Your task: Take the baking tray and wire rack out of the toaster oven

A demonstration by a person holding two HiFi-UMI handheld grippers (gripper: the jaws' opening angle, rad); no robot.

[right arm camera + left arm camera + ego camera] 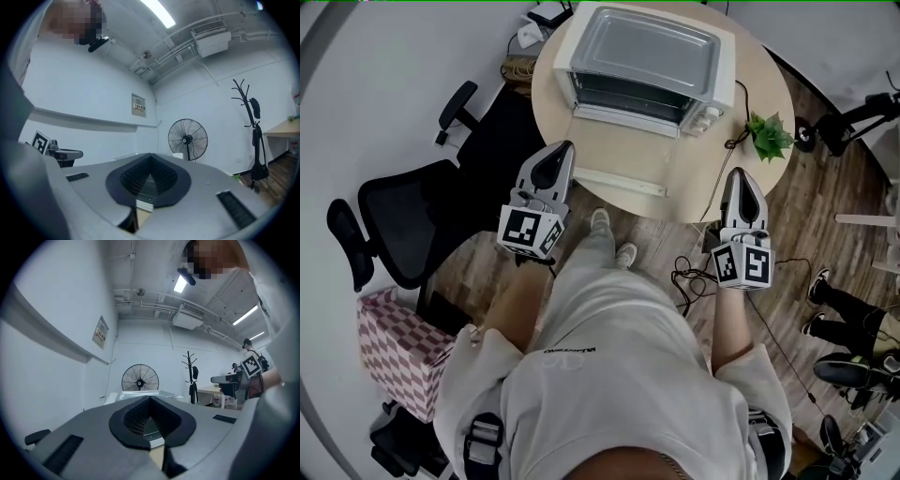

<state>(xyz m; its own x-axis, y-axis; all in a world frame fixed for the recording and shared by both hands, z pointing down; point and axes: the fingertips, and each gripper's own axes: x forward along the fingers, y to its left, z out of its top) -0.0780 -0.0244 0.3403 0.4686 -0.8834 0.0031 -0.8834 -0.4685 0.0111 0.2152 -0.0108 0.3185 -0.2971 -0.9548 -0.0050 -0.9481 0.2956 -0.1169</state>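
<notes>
Both claws, left gripper (565, 150) and right gripper (737, 175), are pinched shut and empty, short of the table's (764, 89) near edge. Baking tray and wire rack can't be made out, presumably inside the toaster oven (652, 56) at the far edge. Risk: reaching in with jaws shut bumps the dropped door (628, 176).

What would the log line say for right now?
left gripper: shut, empty | right gripper: shut, empty | toaster oven: on table, door open

Left gripper (563, 153) and right gripper (737, 178) point level, fingers (135, 420) pressed together.
</notes>
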